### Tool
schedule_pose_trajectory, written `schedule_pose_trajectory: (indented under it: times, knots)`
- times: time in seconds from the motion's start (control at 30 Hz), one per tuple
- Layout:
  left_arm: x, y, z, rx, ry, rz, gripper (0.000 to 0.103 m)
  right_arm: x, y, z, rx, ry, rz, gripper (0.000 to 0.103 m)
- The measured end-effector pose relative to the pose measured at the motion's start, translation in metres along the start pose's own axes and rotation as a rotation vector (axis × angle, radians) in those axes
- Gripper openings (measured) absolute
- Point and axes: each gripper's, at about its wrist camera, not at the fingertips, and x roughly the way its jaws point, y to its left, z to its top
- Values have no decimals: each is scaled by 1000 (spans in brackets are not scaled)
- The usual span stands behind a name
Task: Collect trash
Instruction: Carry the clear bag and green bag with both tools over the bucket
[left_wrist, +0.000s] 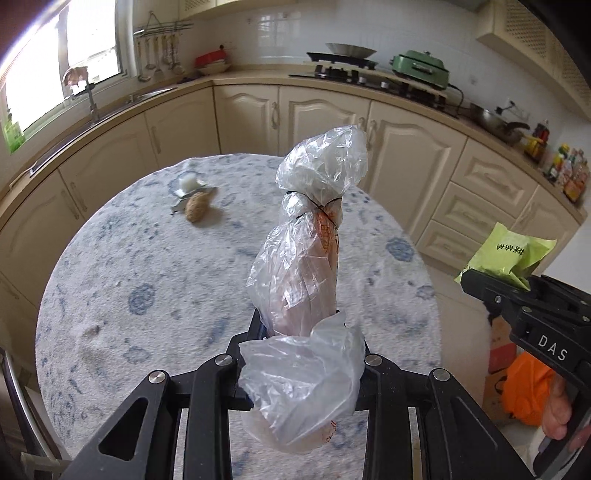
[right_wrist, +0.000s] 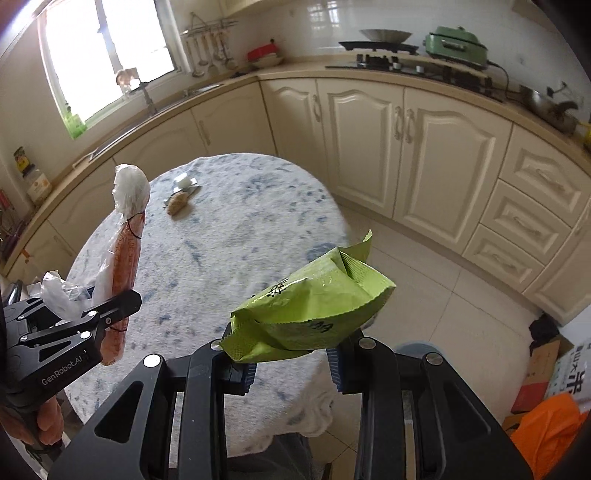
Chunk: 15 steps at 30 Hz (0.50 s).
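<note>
Left gripper (left_wrist: 301, 332): jaws clamped on a clear plastic bag (left_wrist: 306, 254) tied at the neck with a thin black band; something orange-printed shows inside, and the bag stands up above the worktop.
Right gripper (right_wrist: 291, 363): jaws clamped on the lower edge of a green snack packet (right_wrist: 314, 306), crumpled, held out past the worktop's right edge over the floor.
Hands: a person's fingers (left_wrist: 557, 417) wrap the right grip; another hand (right_wrist: 48, 421) holds the left grip.
Left on the worktop: a small brown lump (left_wrist: 197, 211) lies at the far side beside a white piece (left_wrist: 189, 183) and a flat grey strip; all well apart from both grippers.
In the way: the bag's loose tail (left_wrist: 303, 380) drapes over the left jaws and hides their tips.
Edges and room: the round worktop (left_wrist: 147, 295) drops off close to the right gripper; tiled floor (right_wrist: 443, 295) lies open between it and the cabinets (right_wrist: 436, 155).
Floor clutter: an orange bag (right_wrist: 546, 424) and cardboard boxes (right_wrist: 543, 365) sit at the lower right.
Surface: pale cloth with a blue pattern, mostly bare.
Room: kitchen with cream cabinets, a hob (left_wrist: 351, 74) with a pan, a green cooker (left_wrist: 421, 68), a sink under a bright window (left_wrist: 74, 55), hanging utensils.
</note>
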Motion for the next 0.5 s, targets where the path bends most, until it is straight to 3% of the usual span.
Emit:
schedule_pose_trajectory:
  times: [0.5]
  knots:
    - [84,-178,34,251,128,-208,28,-40,-158,-44,249,8,-241,31]
